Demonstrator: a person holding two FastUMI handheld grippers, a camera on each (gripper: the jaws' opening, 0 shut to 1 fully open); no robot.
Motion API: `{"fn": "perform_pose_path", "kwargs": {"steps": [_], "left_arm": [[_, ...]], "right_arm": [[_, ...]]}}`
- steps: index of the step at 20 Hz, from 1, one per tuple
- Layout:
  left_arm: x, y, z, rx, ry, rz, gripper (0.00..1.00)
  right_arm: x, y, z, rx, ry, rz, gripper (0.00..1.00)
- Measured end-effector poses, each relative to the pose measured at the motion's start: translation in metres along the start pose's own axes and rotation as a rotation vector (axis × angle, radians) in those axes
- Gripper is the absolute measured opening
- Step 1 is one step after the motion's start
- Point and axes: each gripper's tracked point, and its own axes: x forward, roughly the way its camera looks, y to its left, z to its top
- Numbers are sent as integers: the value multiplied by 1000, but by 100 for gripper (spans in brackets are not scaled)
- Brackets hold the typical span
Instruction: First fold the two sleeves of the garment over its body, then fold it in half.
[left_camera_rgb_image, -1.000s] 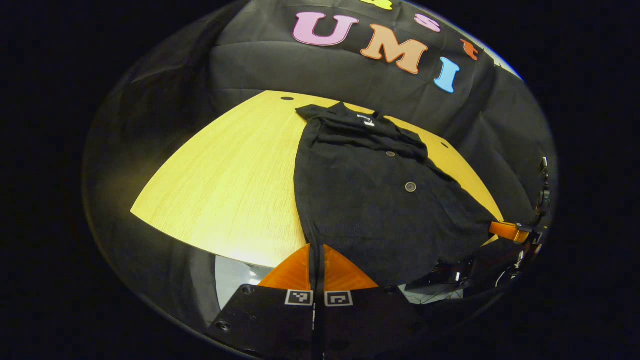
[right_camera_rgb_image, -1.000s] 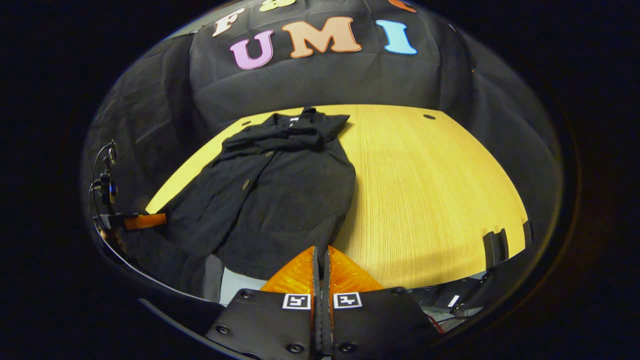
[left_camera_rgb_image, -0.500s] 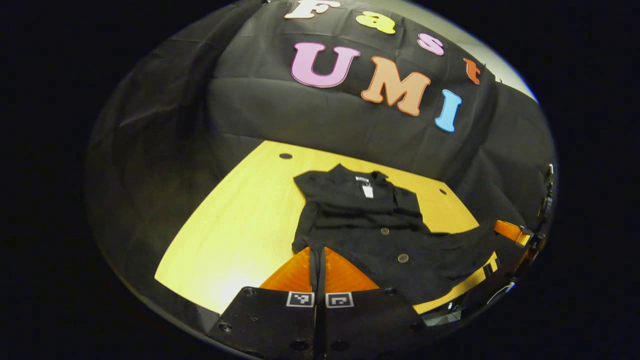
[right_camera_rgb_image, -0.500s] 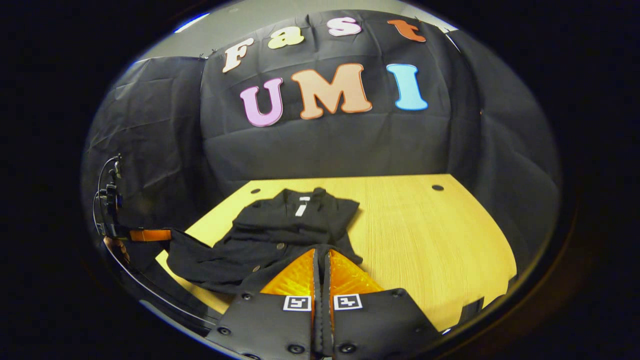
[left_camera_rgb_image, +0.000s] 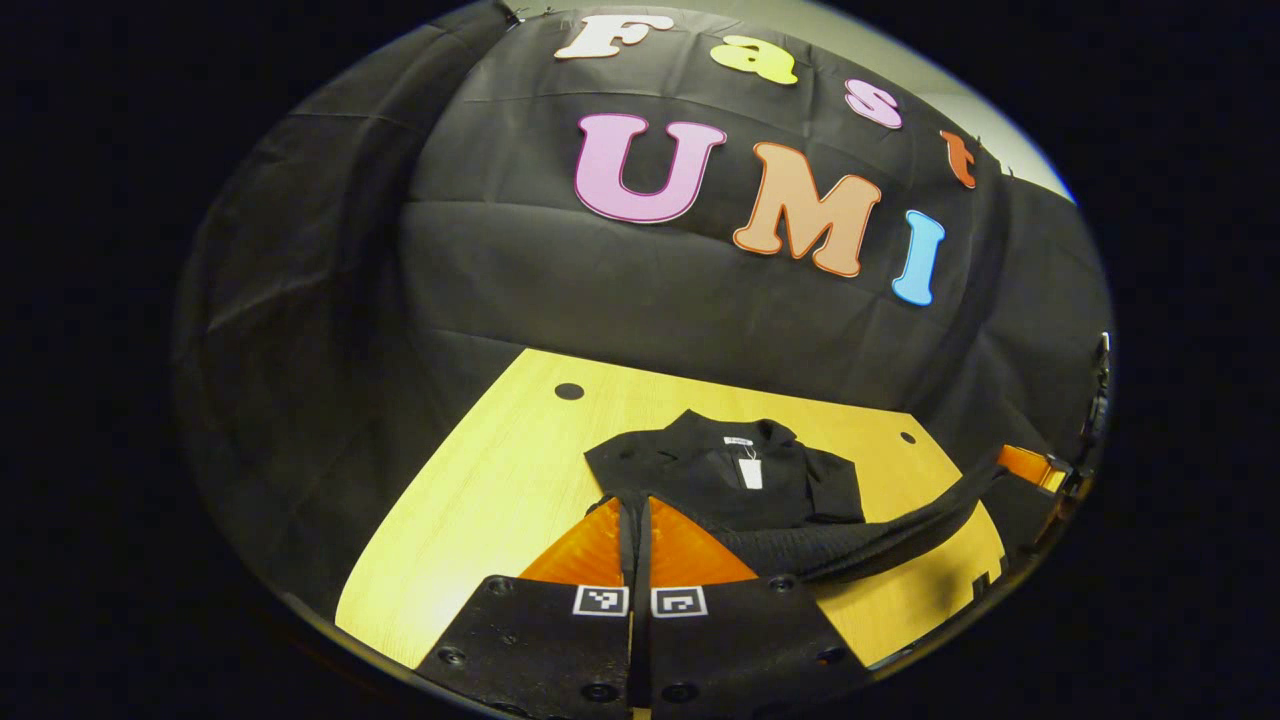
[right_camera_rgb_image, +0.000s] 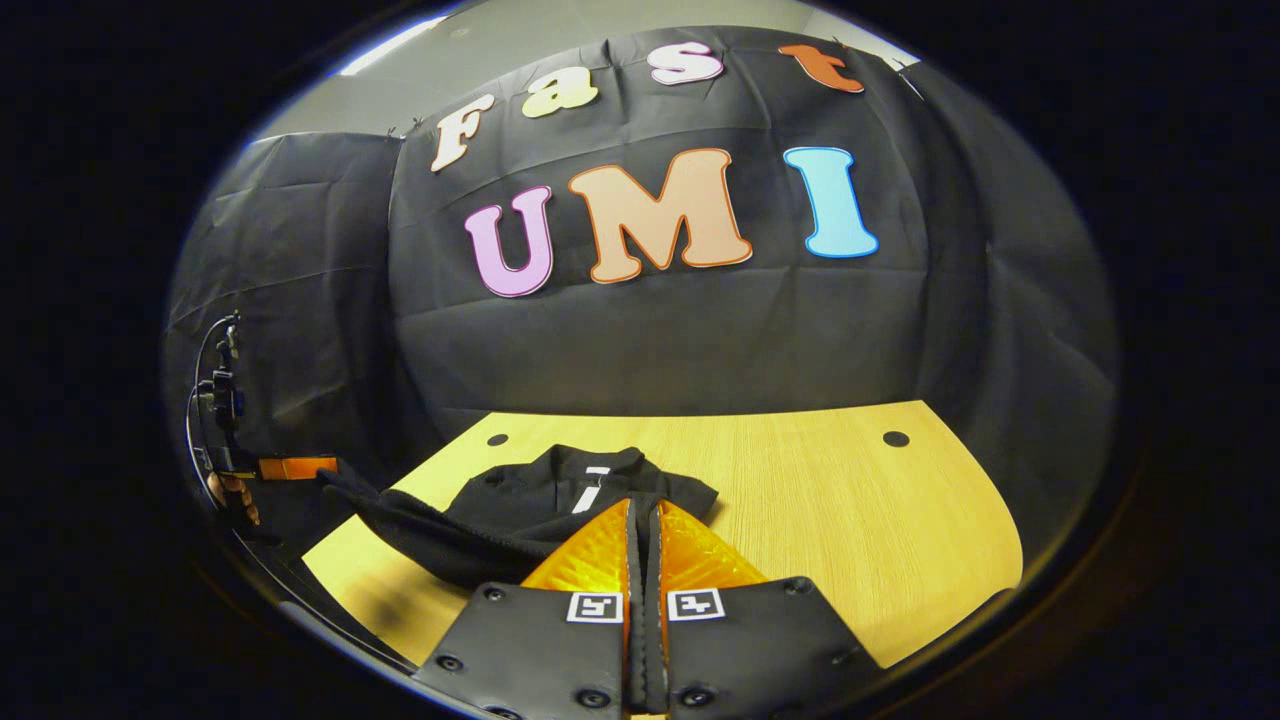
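Black garment (left_camera_rgb_image: 730, 480) on pale wood-grain bench (left_camera_rgb_image: 480, 480), lower centre of the left gripper view; collar end with white tag lying flat toward the far wall, near edge lifted off the bench and stretched as a sagging band toward the lower right of that frame. Same garment (right_camera_rgb_image: 530, 505) at lower left of centre in the right gripper view, its band running off to the far left edge.

Left hand-held gripper (left_camera_rgb_image: 634, 530): fingers pressed together at the bottom of its view, cloth edge pinched between them. Right hand-held gripper (right_camera_rgb_image: 640, 535): fingers likewise closed; fabric appears to run in between them, so judged as holding the hem's other corner. Each also visible small at the other view's edge, at the end of the band.

Handling, as judged: light, limp, matt woven cloth, no stiffness, prone to droop and bunch between grips; not fragile, not slippery. Best held at the two hem corners, kept taut and level, so the fold lands square on the collar half. Bench smooth, with small round holes near the far edge.
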Motion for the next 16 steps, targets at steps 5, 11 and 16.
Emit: {"fn": "perform_pose_path", "kwargs": {"steps": [5,11,16], "left_arm": [[46,-2,24,29,-18,17,0],[102,-4,55,33,-28,34,0],[142,-4,64,52,-28,46,0]], "right_arm": [[47,-7,31,8,-24,17,2],[103,-29,55,25,-32,16,0],[139,-44,61,38,-24,10,0]]}}
